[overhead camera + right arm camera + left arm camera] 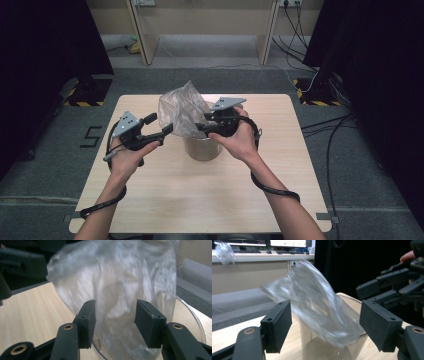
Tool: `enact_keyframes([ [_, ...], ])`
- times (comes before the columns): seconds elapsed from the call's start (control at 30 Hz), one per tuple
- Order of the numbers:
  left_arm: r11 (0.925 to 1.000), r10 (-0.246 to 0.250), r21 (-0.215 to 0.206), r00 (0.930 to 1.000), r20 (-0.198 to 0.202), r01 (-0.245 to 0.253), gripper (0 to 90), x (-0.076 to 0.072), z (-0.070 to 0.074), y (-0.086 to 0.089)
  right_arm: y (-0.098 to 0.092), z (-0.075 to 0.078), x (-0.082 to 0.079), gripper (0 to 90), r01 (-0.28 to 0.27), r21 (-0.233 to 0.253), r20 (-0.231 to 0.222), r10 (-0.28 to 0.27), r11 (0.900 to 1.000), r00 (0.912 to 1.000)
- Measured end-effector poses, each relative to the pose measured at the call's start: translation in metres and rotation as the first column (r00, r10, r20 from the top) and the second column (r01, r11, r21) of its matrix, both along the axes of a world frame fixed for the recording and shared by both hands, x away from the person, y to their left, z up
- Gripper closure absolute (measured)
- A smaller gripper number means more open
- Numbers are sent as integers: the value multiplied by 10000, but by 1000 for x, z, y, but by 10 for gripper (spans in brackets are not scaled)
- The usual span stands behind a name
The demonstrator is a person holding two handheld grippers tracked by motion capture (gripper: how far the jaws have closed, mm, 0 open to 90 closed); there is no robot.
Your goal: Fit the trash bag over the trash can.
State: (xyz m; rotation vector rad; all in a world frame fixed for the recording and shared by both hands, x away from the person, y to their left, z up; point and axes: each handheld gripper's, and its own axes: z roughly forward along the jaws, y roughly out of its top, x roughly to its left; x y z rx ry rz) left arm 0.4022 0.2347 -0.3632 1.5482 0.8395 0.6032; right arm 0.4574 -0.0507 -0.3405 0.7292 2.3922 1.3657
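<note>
**High view: loose bag could tip the container**

My left gripper (161, 126) hangs wide open, holding nothing, left of centre. My right gripper (201, 128) has its 2 jaws apart around the clear plastic bag (181, 111), not clamping. The bag stands half inside the clear container (202, 148) at centre frame. A careless tug could drag the container over or let the film slip.

— What's around the table (200, 200)?
— Grey carpet (45, 165), black curtains (45, 40) on both sides.
— And at the back?
— A wooden shelf (205, 30), cables (330, 140) trailing past the right edge.
</note>
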Motion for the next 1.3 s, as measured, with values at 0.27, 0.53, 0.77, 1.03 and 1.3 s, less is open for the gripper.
enact_keyframes([
  [0.27,9936,95,-1115,9978,-657,-168,322,12,2,8,8,11,-2,506,-4,522,40,2,9986,10000],
  [0.53,9924,46,-1213,9916,-1296,-205,383,26,4,-8,11,24,7,426,1053,1388,-263,-1026,9847,9944],
  [0.77,9944,-127,-1059,9869,-1609,-45,458,30,2,-19,13,22,13,453,1504,1652,-778,-1391,9747,9872],
  [1.03,9970,-468,-681,9868,-1547,366,634,25,-5,-28,12,16,20,790,1844,1365,-1131,-1696,9733,9790],
  [1.3,9959,-699,-679,9862,-1501,603,762,16,-12,-30,6,10,15,900,1919,940,-830,-1844,9769,9793],
])
